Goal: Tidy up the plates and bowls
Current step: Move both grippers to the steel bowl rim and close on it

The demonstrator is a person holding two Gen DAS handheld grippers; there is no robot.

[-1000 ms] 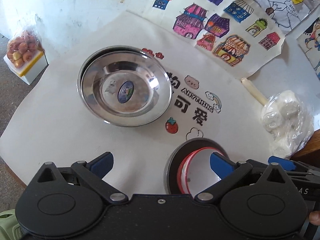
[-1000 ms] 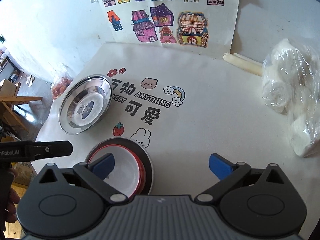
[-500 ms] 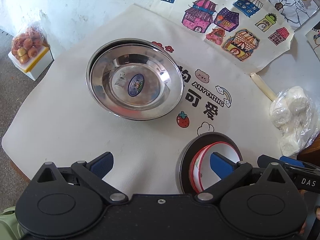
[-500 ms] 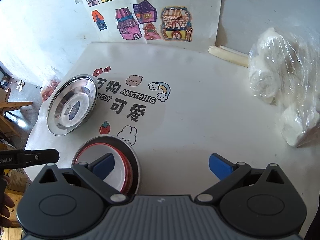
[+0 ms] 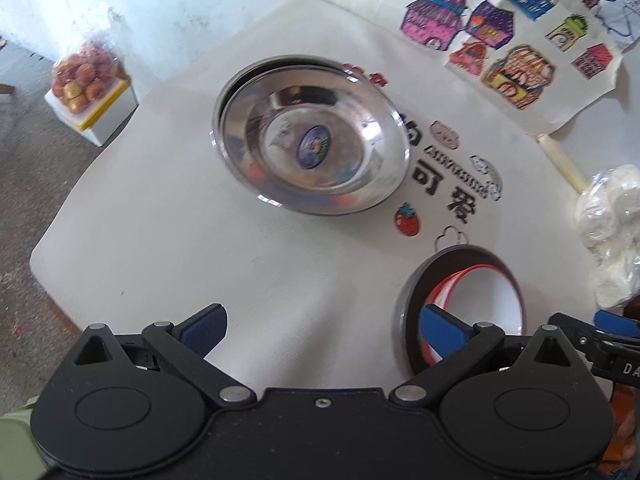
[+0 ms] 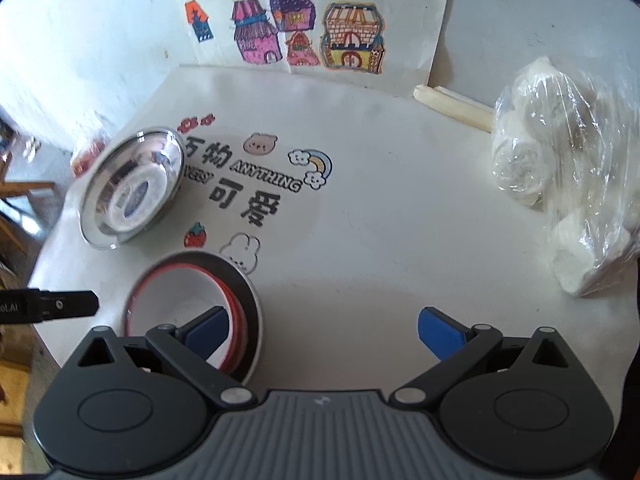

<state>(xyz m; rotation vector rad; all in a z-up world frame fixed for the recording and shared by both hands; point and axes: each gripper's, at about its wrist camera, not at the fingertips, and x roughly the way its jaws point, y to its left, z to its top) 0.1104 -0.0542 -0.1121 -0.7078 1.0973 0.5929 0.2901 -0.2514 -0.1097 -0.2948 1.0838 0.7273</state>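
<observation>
Bowls (image 5: pixel 472 300) nested at five o'clock and steel plates (image 5: pixel 314 160) at twelve have slid nearer as both wide, empty claws (left (image 5: pixel 322 320), right (image 6: pixel 320 330)) back off, suggesting stacking is done.

Steel dish (image 5: pixel 312 136) — mirror silver, an oval blue sticker at its centre. Bowl stack (image 6: pixel 192 312): dark grey outer bowl, white inner ones with red rims. Table cloth (image 5: pixel 200 248) off-white, printed with black characters, a red strawberry, a pink bear face, a rainbow with clouds. Paper sheet (image 6: pixel 304 20) — houses crayoned in magenta, purple, orange, blue, yellow. Finger pads (image 6: pixel 440 334) blue on black linkages. Bag of fruit (image 5: pixel 86 76) orange-red, on a white box with a yellow edge. Clear plastic bag (image 6: pixel 560 168) holds white lumps.
</observation>
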